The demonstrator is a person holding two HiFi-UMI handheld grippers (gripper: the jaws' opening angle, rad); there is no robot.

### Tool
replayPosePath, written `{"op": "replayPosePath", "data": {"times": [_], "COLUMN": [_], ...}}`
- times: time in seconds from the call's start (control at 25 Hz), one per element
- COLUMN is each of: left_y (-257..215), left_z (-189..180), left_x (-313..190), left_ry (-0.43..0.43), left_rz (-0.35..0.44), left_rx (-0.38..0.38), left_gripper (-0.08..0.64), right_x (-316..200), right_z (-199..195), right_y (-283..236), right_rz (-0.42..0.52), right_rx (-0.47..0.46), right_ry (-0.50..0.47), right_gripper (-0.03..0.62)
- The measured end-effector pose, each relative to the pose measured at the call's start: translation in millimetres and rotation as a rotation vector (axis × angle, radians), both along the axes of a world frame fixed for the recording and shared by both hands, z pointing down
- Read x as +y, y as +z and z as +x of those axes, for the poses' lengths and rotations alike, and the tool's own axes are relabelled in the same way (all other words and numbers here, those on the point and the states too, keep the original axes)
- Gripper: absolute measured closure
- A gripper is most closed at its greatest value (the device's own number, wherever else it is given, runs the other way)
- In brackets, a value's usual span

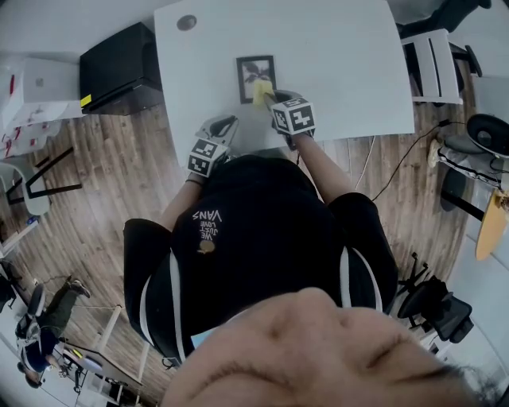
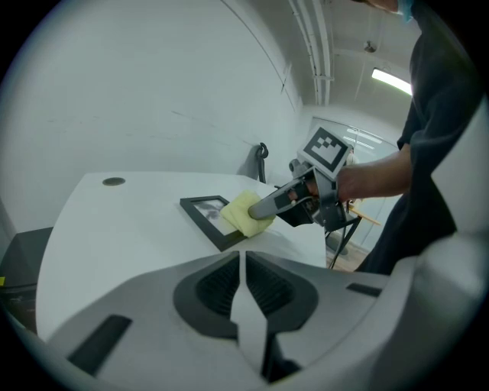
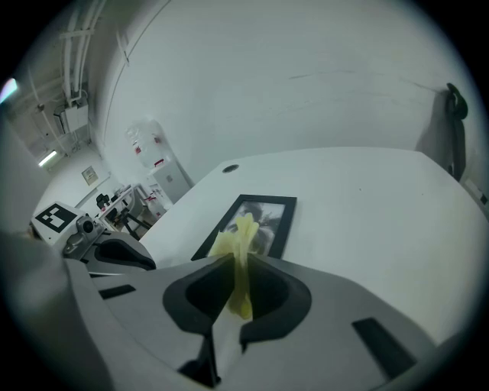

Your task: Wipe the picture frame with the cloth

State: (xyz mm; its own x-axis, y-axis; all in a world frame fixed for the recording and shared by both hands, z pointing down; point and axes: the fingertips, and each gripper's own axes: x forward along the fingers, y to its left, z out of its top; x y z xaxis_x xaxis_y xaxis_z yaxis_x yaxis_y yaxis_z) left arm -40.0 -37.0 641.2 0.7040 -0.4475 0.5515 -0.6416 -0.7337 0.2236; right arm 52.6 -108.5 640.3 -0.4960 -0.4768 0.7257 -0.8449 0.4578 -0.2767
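A black picture frame (image 1: 255,77) lies flat on the white table (image 1: 334,63); it also shows as the frame (image 2: 205,214) and the frame (image 3: 256,221). My right gripper (image 1: 270,97) is shut on a yellow cloth (image 1: 262,91), and the cloth (image 2: 243,214) rests on the frame's near right corner. In the right gripper view the cloth (image 3: 240,260) stands pinched between the jaws, its free end over the frame's lower edge. My left gripper (image 1: 223,127) hovers near the table's front edge, left of the frame, shut with nothing in it (image 2: 243,282).
A small round grommet (image 1: 186,22) sits at the table's far left corner. A black cabinet (image 1: 119,67) stands left of the table. Chairs (image 1: 433,63) and cables stand to the right. A black clamp (image 3: 456,99) rises at the table's far edge.
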Motion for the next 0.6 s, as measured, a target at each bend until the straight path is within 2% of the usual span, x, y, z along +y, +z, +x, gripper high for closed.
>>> {"op": "replayPosePath", "data": {"times": [0.6], "left_y": [1.0], "left_z": [15.7], "left_x": [0.5], "left_ry": [0.056], "left_rz": [0.002], "left_rx": [-0.002], "left_gripper": [0.526], "right_x": [9.9], "right_z": [57.0], "right_y": [2.3], "right_rz": [0.004], "right_rx": [0.044], "right_ry": [0.1], "right_gripper": [0.548]}}
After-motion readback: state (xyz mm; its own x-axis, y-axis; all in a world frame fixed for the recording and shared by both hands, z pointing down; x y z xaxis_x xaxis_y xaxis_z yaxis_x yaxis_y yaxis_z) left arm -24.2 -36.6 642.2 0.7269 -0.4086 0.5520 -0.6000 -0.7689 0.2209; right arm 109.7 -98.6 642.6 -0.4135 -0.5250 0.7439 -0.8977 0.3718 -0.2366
